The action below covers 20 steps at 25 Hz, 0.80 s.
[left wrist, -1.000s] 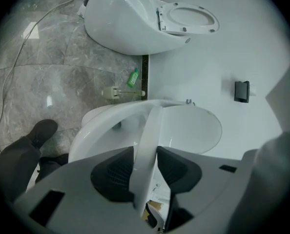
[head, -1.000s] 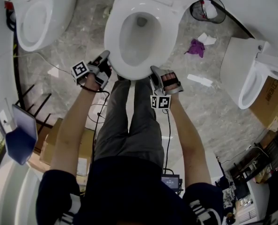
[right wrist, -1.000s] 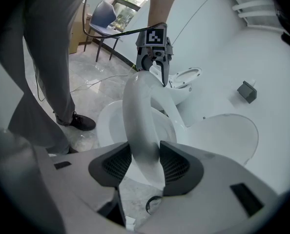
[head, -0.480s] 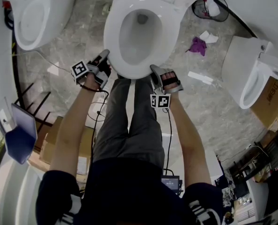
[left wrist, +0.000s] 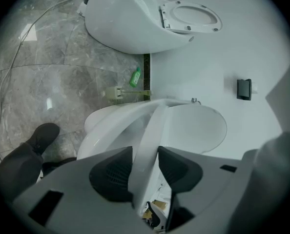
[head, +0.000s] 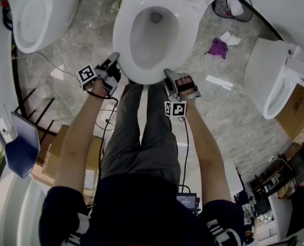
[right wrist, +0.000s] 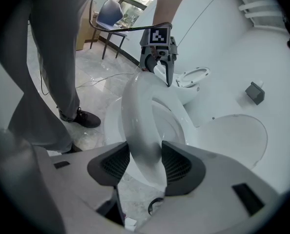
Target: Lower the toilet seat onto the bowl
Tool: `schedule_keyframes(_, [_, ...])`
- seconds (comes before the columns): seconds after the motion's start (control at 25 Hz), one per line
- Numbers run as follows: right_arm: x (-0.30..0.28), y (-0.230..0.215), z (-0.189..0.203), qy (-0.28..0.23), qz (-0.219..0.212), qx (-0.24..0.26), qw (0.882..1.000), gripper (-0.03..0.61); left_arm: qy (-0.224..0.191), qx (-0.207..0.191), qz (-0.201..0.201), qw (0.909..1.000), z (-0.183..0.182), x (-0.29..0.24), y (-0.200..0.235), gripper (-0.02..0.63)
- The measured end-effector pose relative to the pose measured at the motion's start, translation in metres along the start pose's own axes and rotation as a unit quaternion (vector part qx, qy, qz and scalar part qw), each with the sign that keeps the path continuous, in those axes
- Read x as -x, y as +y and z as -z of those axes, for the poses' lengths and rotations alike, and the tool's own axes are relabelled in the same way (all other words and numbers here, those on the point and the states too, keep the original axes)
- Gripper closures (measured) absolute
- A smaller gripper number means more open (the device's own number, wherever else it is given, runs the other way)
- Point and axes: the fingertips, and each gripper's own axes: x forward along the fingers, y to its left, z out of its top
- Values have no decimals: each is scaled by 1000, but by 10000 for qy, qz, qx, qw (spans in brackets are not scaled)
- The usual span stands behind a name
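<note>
Head view, toilet seat [head: 121,37] over bowl [head: 148,35]

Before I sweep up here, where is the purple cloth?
In the head view, the purple cloth lies on the floor right of the middle toilet, beside a white paper scrap.

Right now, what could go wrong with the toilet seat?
The toilet seat hangs tilted above the bowl. The jaws of the right gripper have just been opening around it, so it might slip and bang down. The left gripper only pinches the thin rim, so the seat could twist.
</note>
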Motion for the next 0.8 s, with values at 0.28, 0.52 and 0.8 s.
schedule_keyframes(0.28, [-8, 9, 0, 38, -47, 77, 10000, 352, 9, -45, -27, 10000, -5, -1, 12, 433])
schedule_keyframes(0.52, [-13, 17, 3, 102, -145, 93, 9998, 347, 26, -107, -86, 9999, -7, -4, 20, 431])
schedule_keyframes(0.8, [-19, 26, 6, 157, -264, 91, 9995, 345, 36, -149, -193, 9997, -10, -5, 28, 437])
